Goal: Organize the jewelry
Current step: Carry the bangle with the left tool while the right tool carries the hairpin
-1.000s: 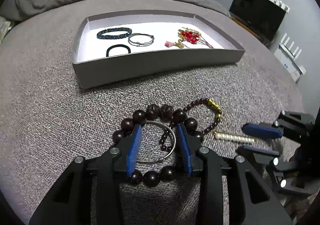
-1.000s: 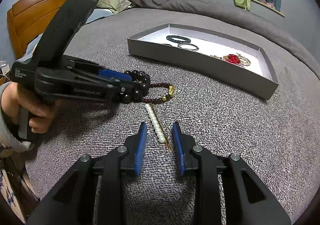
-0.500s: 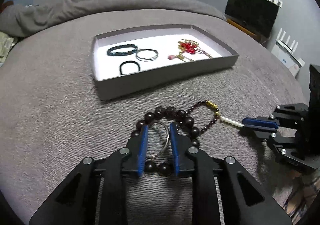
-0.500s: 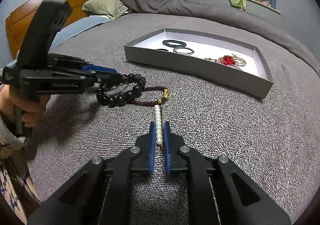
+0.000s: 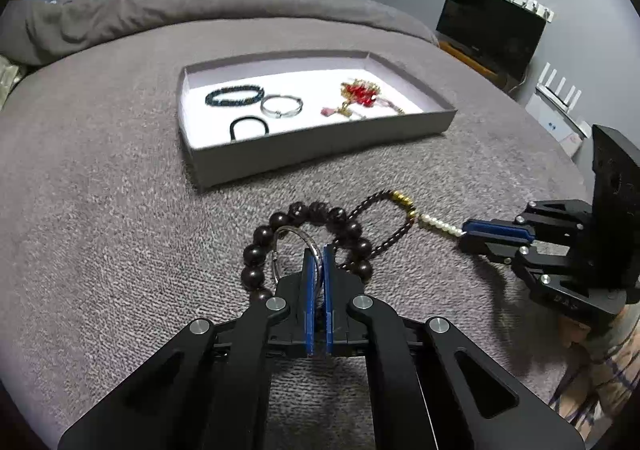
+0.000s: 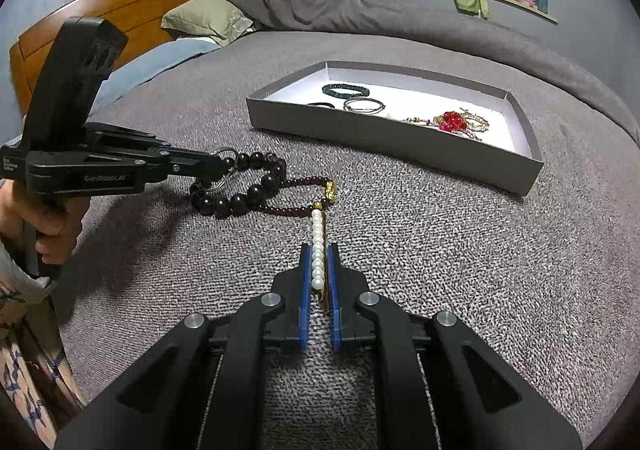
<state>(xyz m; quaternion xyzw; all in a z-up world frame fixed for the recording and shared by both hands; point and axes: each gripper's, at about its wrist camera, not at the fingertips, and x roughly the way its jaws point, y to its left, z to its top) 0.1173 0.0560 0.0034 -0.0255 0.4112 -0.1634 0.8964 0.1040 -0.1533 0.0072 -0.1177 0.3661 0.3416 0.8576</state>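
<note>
Left gripper [image 5: 316, 262] jaws pinch the silver ring [image 5: 298, 250]; right gripper [image 6: 319, 274] jaws clamp the pearl pin [image 6: 317, 246] on the bed [image 6: 440, 250].

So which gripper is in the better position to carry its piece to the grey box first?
Probably the left. The left gripper is shut on the silver bangle, already raised from the dark bead bracelet, nearer the grey box. The right gripper is shut on the pearl clip, which touches the thin bracelet.
</note>
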